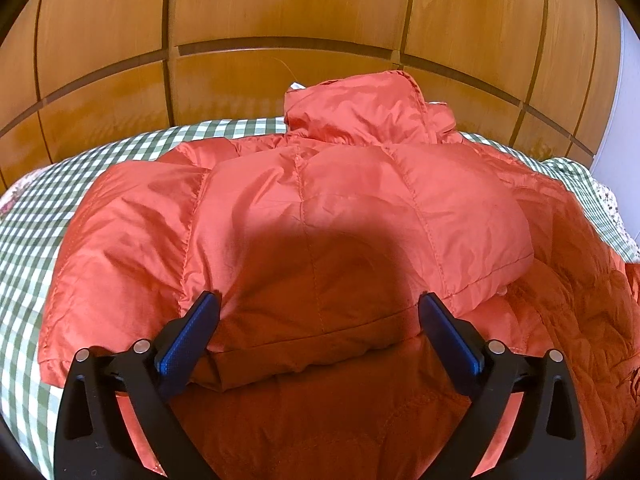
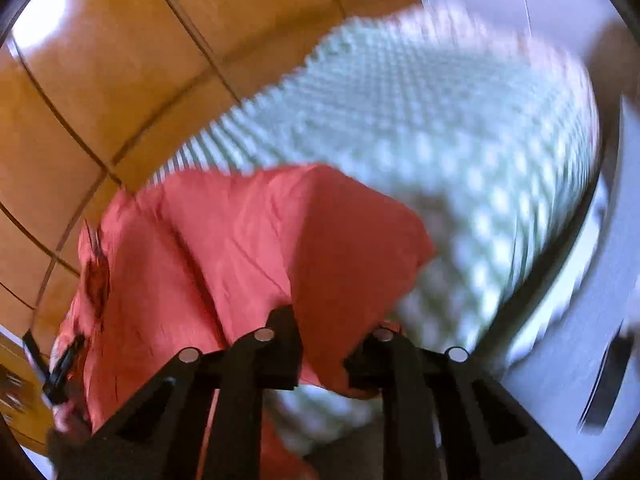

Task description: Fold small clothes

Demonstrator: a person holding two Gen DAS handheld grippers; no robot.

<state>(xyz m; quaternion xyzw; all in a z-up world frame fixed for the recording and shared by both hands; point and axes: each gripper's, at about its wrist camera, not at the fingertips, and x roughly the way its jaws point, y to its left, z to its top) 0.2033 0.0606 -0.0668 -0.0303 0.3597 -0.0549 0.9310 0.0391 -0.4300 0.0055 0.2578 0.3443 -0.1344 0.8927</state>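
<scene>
L tool point(image 1: 320, 300) spread wide over folded jacket point(image 1: 320, 208) on bed point(image 1: 36, 216) — hood end away. R tool point(image 2: 324, 320) pinching jacket edge — lifted, nearer.

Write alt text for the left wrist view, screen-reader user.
A puffy orange quilted jacket lies partly folded on a green-and-white checked bedspread, one panel turned over its middle. The open left gripper, with blue-padded black fingers, hovers at its near edge, gripping nothing. Glossy wooden wardrobe doors stand behind.
</scene>
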